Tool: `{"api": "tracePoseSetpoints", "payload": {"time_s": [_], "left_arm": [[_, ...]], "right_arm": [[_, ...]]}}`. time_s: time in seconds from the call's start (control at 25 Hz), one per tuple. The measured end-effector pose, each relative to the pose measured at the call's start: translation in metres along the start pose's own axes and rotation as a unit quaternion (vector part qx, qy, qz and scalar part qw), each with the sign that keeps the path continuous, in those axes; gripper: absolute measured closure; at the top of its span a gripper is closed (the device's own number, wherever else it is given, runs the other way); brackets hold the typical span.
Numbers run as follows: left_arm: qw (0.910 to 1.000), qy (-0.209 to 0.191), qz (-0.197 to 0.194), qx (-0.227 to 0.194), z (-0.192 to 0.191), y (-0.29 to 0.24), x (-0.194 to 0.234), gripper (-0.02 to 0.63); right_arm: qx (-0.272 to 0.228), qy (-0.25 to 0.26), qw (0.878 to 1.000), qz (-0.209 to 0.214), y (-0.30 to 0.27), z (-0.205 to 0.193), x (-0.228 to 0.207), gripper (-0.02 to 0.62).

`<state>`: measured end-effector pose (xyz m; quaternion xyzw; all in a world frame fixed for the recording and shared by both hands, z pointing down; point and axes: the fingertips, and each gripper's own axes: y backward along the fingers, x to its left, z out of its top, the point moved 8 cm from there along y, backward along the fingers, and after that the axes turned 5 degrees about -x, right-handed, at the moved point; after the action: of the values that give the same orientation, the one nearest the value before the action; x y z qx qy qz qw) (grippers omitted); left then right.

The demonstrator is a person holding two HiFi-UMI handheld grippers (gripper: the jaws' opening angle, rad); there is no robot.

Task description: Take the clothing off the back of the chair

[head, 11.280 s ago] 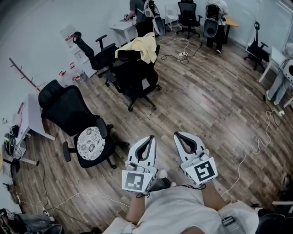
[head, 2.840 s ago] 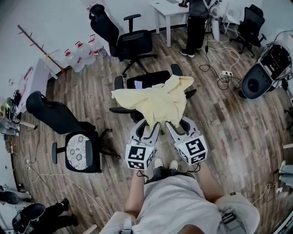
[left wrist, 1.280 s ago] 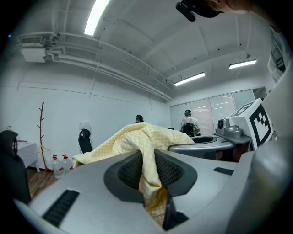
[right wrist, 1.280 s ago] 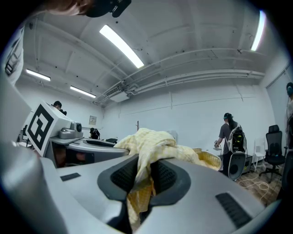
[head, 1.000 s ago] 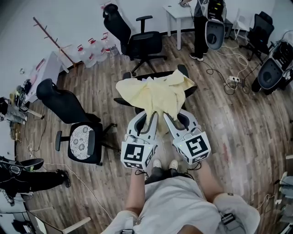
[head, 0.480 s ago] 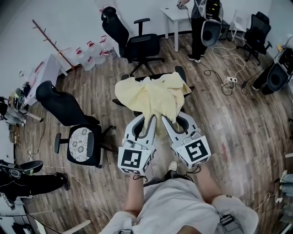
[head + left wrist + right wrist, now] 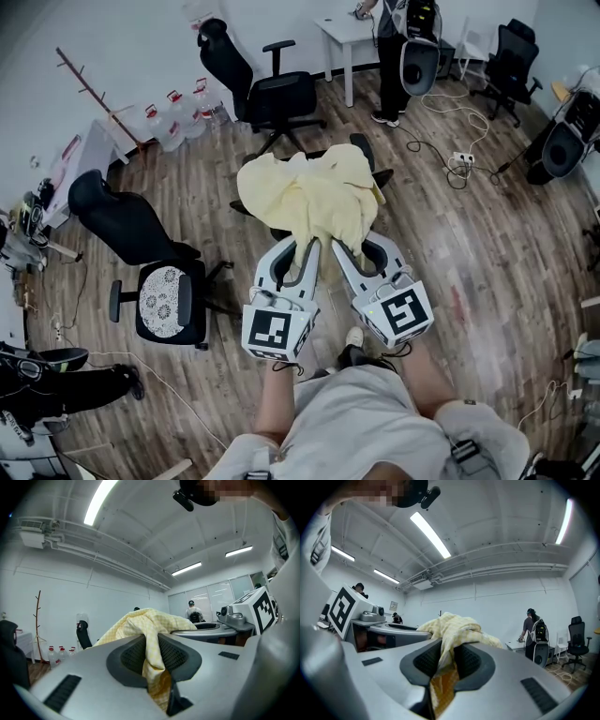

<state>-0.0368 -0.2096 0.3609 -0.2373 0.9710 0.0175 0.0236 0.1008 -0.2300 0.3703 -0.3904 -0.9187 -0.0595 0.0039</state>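
The black office chair [image 7: 360,143] carries the yellow checked garment [image 7: 309,192] draped wide across its back, and on the chair's near side the left gripper [image 7: 302,246] and right gripper [image 7: 341,247], equally close, each stand clamped on the cloth's hanging near edge, side by side.

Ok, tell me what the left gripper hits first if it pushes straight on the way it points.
The left gripper, shut on the pale yellow checked garment, would first push into that bunched cloth, then probably the black office chair beneath it; depth is hard to judge.
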Motion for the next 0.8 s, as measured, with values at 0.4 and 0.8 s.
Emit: {"api": "tracePoseSetpoints", "payload": {"time_s": [0.4,0.8], "left_arm": [[0.9998,0.000,-0.017,-0.012,0.003,0.027,-0.004,0.525],[0.9993,0.005,-0.025,-0.027,0.002,0.059,-0.014,0.525]], "right_arm": [[-0.005,0.009,1.000,-0.016,0.014,0.006,0.027,0.518],[-0.010,0.013,1.000,-0.026,0.035,0.010,0.057,0.518]]}}
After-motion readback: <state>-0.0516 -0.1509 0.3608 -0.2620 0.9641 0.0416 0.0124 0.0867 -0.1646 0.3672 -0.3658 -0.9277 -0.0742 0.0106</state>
